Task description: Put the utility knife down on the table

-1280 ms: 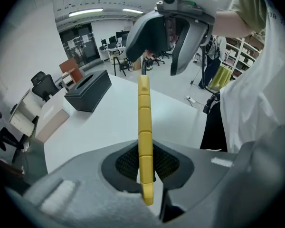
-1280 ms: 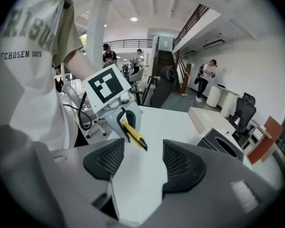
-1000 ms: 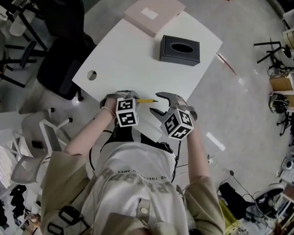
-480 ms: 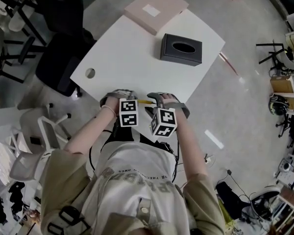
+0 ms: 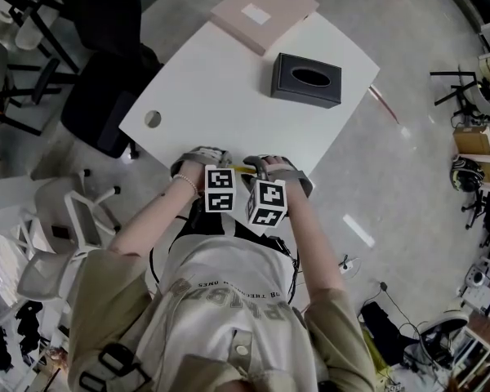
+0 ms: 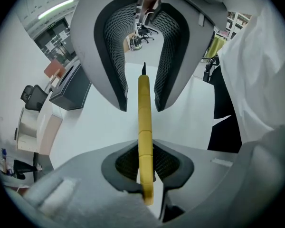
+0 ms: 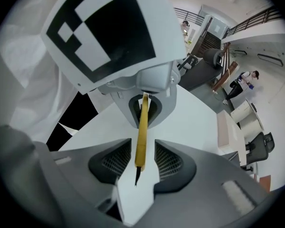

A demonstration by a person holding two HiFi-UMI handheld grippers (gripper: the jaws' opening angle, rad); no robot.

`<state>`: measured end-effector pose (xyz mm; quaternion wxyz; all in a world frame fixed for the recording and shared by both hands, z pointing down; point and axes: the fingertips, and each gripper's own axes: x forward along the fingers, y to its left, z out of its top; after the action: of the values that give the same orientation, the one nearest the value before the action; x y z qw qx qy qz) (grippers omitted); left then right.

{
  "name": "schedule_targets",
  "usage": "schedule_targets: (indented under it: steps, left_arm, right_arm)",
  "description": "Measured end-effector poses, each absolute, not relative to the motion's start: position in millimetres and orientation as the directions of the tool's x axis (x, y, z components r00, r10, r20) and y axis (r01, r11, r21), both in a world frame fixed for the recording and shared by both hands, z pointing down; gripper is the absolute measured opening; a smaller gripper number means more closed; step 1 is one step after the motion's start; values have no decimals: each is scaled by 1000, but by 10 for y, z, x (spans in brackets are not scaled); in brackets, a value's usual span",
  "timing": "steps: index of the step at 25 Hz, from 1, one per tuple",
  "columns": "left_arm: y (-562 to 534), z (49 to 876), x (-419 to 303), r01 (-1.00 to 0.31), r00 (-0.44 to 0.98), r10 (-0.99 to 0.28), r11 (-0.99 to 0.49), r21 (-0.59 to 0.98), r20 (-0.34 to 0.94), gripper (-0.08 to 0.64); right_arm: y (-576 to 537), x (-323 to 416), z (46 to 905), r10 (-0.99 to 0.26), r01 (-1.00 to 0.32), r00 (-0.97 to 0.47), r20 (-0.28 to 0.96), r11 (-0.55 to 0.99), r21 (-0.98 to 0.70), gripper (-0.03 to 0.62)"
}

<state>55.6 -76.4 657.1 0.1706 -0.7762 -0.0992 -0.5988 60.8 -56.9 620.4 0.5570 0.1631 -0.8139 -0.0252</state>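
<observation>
Against the head view of a second ago, the right tool has come down and swung in toward the left tool, so the two marker cubes now sit side by side at the near edge of the desk. Its jaws have just been closing from a wide setting. They now stand on either side of the blade end of the utility knife, with a gap showing on each side, so they do not yet grip it. The left tool is clamped on the yellow handle and carries the knife alone, just over the near edge of the desk. Whether the knife touches the surface cannot be determined. The dark blade tip is exposed and points toward the right tool. Judged from this, the set-down is close, and a release by the left tool remains outstanding. A black tissue box and a pink flat box lie well apart at the far side. A cable hole sits to the left, and nothing obstructs the surface under the knife.
</observation>
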Motion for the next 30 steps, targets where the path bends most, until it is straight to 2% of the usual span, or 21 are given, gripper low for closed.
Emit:
schedule_targets:
  steps: [3, 10, 16, 26, 30]
  left_arm:
    - [-751, 6582, 555, 366, 257, -58, -918, -153, 965, 48]
    - [-771, 6608, 545, 355, 239, -55, -925, -140, 969, 49]
    - [-758, 6643, 546, 336, 245, -37, -934, -120, 969, 51]
    - [-813, 6612, 605, 291, 328, -86, -938, -187, 941, 52]
    - [-798, 6601, 607, 251, 350, -62, -955, -157, 935, 60]
  right_arm:
    - [-563, 590, 6192, -297, -221, -324, 898, 947, 233, 119]
    - [-562, 614, 6248, -290, -212, -320, 902, 950, 230, 75]
    - [-571, 634, 6316, -256, -223, -319, 912, 956, 190, 63]
    - [-587, 656, 6290, -233, -232, -337, 912, 960, 159, 61]
    - [-572, 648, 6262, -218, -235, -349, 911, 962, 140, 61]
